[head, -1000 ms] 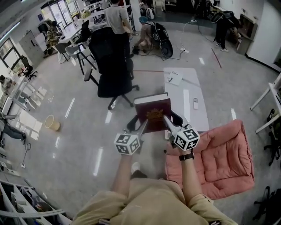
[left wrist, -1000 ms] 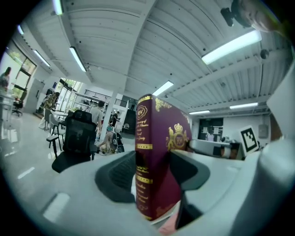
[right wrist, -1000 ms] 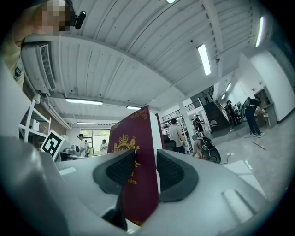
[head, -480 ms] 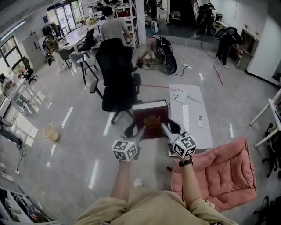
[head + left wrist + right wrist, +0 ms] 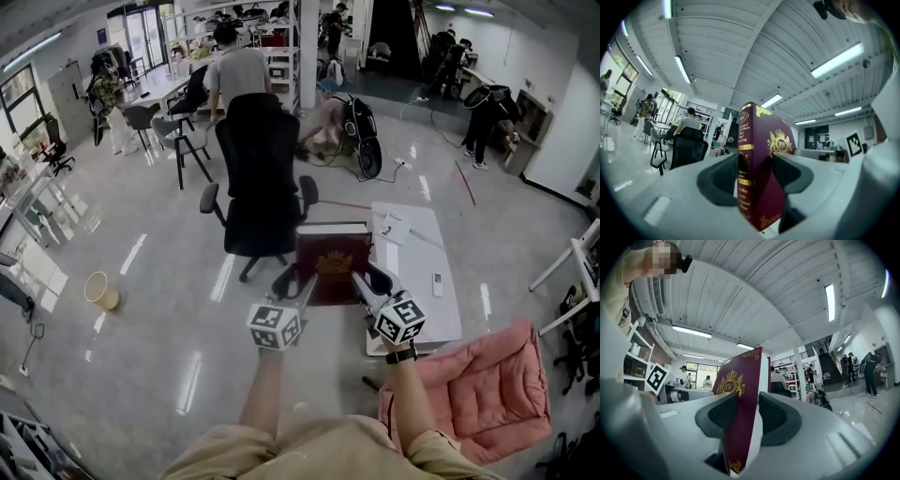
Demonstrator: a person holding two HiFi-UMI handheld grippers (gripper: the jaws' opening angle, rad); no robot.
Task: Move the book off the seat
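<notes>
The maroon book point(image 5: 333, 264) with its gold crest is up in the air in front of the person, cover upward, held between both grippers — well apart from the pink padded seat point(image 5: 473, 398) at the lower right. The left gripper point(image 5: 296, 281) has it by the spine side: in the left gripper view its dark fingers point(image 5: 717, 180) press on either cover, with the gold-banded spine standing between them. The right gripper point(image 5: 366, 279) takes the opposite, page-edge side, its fingers point(image 5: 777, 419) clamped on the covers with the white pages showing. Below the book lies the grey floor point(image 5: 159, 281), with the low white counter point(image 5: 417, 281) just beside it on the right and a black office chair point(image 5: 262, 192) beyond.
</notes>
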